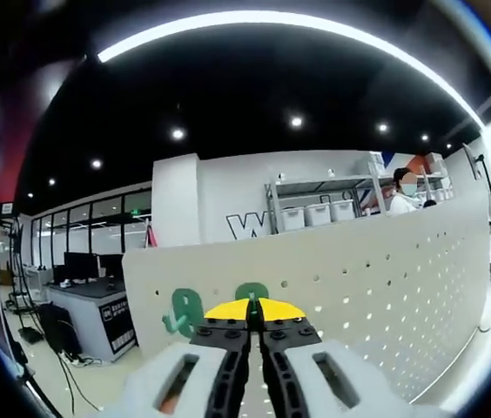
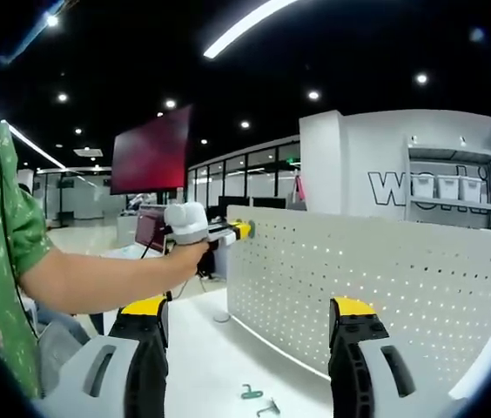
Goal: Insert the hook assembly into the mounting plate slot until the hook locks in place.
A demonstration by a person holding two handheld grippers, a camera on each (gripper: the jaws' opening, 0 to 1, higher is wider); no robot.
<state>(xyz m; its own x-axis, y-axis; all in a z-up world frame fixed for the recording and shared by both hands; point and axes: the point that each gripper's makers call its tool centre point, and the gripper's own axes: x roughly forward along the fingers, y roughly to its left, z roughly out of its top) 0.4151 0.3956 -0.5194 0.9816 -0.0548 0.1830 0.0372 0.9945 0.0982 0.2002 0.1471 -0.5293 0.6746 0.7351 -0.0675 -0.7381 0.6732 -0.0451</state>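
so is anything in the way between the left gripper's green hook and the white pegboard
Nothing visible. The left gripper is shut on the green hook, held right at the top edge of the pegboard, with no object between them. A second green hook sits beside it.

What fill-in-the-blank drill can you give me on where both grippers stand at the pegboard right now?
1. The left gripper has its yellow-tipped jaws ____ on a green hook at the white pegboard.
2. The right gripper has its jaws ____, with nothing between them.
3. Two loose hooks lie on the ____ table below the pegboard.
4. A second green hook sits to the ____ of the held one in the left gripper view.

Missing words: shut; open; white; left
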